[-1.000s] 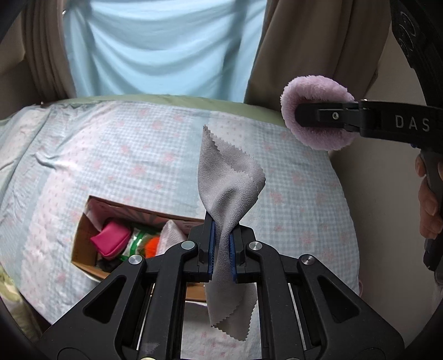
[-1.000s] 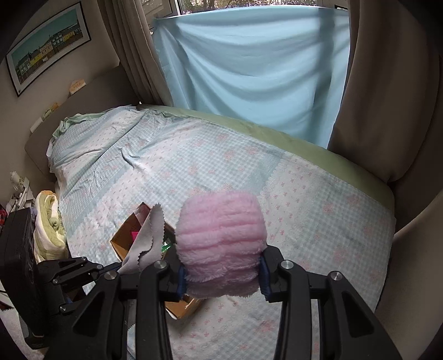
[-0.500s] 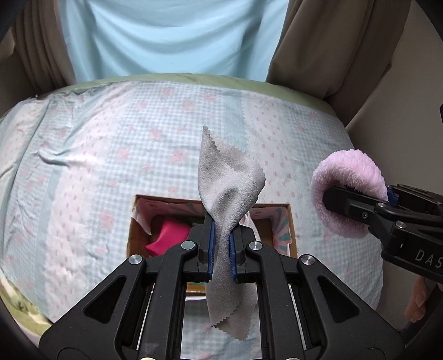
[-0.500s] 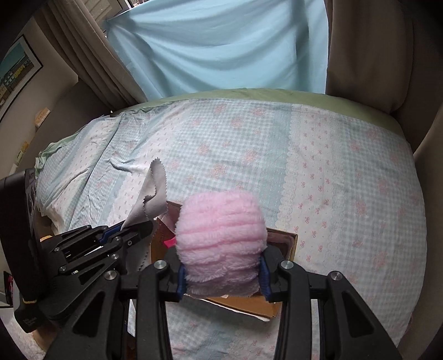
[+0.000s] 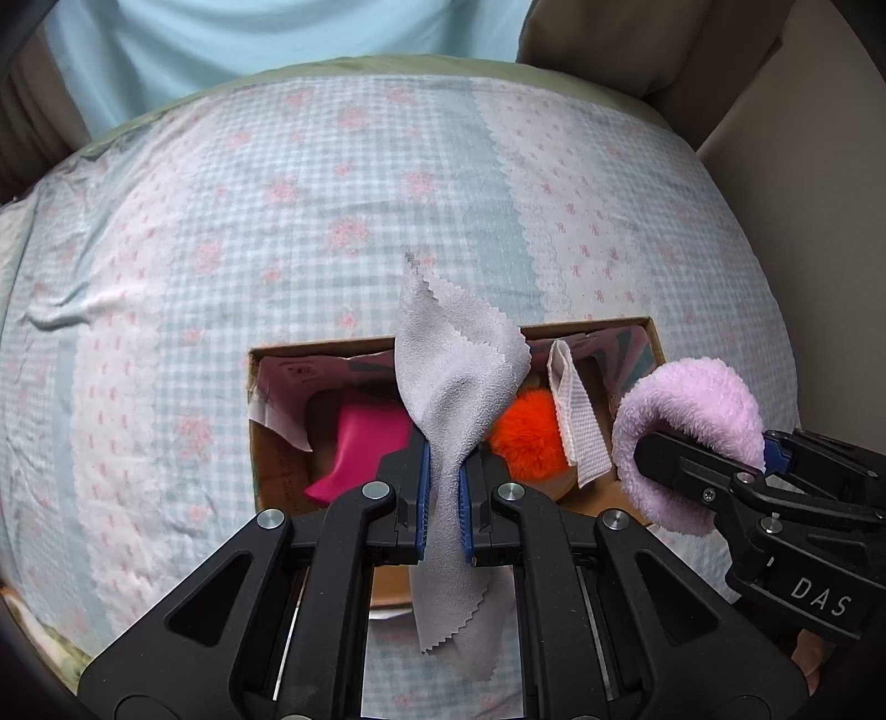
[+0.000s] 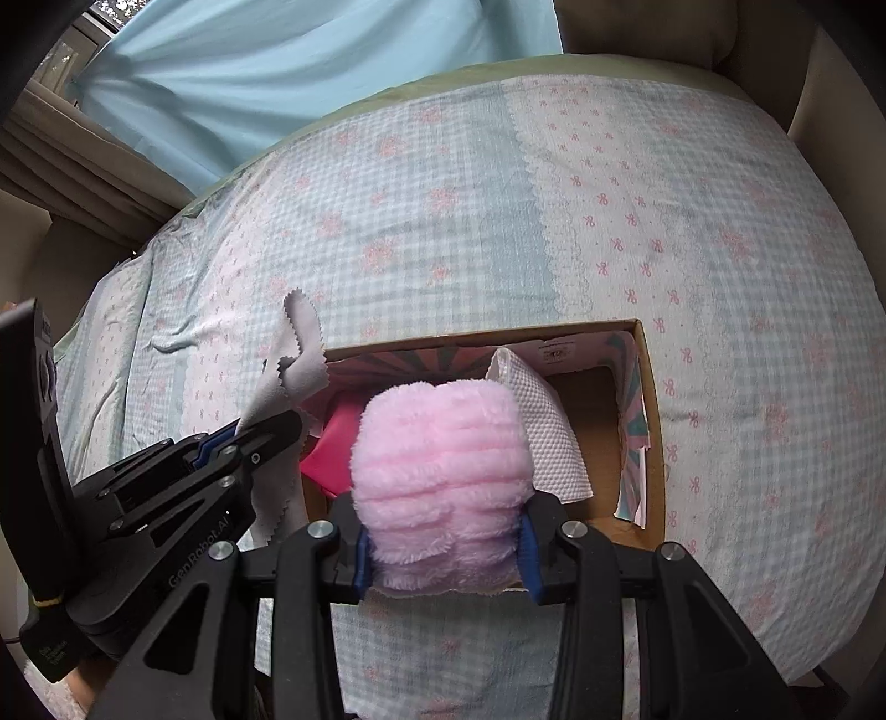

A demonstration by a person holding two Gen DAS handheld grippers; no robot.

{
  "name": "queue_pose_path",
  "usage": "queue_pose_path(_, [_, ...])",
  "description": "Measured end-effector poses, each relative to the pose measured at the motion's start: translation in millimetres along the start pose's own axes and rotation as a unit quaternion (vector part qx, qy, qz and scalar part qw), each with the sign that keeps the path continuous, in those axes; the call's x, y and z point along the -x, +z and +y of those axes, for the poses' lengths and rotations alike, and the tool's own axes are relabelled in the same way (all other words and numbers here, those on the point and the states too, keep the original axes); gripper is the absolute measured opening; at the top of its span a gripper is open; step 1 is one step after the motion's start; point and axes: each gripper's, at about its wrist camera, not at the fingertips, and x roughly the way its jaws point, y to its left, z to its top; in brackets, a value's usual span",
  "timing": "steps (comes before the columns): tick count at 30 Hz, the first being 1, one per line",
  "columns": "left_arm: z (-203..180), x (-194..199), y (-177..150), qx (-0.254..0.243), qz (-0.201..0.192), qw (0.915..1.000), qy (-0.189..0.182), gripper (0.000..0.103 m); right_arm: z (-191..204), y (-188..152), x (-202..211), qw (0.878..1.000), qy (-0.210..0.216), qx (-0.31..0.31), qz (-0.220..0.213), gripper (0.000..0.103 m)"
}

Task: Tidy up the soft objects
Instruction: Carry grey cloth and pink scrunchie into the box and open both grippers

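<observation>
My left gripper (image 5: pixel 443 459) is shut on a grey cloth (image 5: pixel 454 376) with pinked edges, which stands up above the jaws and hangs below them. It hovers over an open cardboard box (image 5: pixel 256 443) on the bed. In the box lie a pink pouch (image 5: pixel 360 448), an orange fluffy ball (image 5: pixel 526 432) and a white textured cloth (image 5: pixel 576 421). My right gripper (image 6: pixel 443 531) is shut on a fluffy pink pad (image 6: pixel 437 465) above the box's (image 6: pixel 650 421) near side. In the left wrist view the pad (image 5: pixel 692 410) sits at the box's right end.
The box rests on a bed with a blue-and-pink checked cover (image 5: pixel 277 194). A light blue curtain (image 6: pixel 277 72) and beige drapes (image 5: pixel 598 39) hang behind the bed. A beige wall (image 5: pixel 803 111) stands at the right.
Both grippers have dropped toward the box and come closer together. The box now fills more of both views. The grips on cloth and pad are unchanged.
</observation>
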Motion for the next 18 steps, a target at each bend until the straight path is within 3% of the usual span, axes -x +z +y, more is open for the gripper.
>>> queue_pose_path(4, [2.7,-26.4,0.5,-0.001,0.017,0.9999,-0.001,0.007,-7.5,-3.6,-23.5,1.0,-0.006,-0.009,0.022,0.037])
queue_pose_path(9, [-1.9,-55.1,-1.2,-0.038,0.051,0.998,0.004,0.007,-30.4,-6.2,-38.4,0.998,-0.028,-0.031,0.038,0.037])
queue_pose_path(15, [-7.8,-71.2,2.8,-0.057,0.063,0.9964,-0.001,0.007,-54.3,-3.0,-48.9,0.996,-0.045,-0.065,0.049,0.038])
queue_pose_path(16, [-10.3,-72.6,3.2,-0.064,0.062,0.996,-0.004,0.015,-54.8,-1.9,-48.6,0.996,-0.044,-0.065,0.044,0.04])
queue_pose_path(17, [-12.9,-73.6,3.7,-0.071,0.06,0.9956,-0.007,0.045,-55.7,-1.1,-48.2,0.996,-0.041,-0.067,0.04,0.041])
queue_pose_path(18, [-15.9,-75.2,4.0,-0.082,0.061,0.9947,-0.009,0.069,-56.4,-0.3,-47.4,0.996,-0.037,-0.071,0.035,0.053])
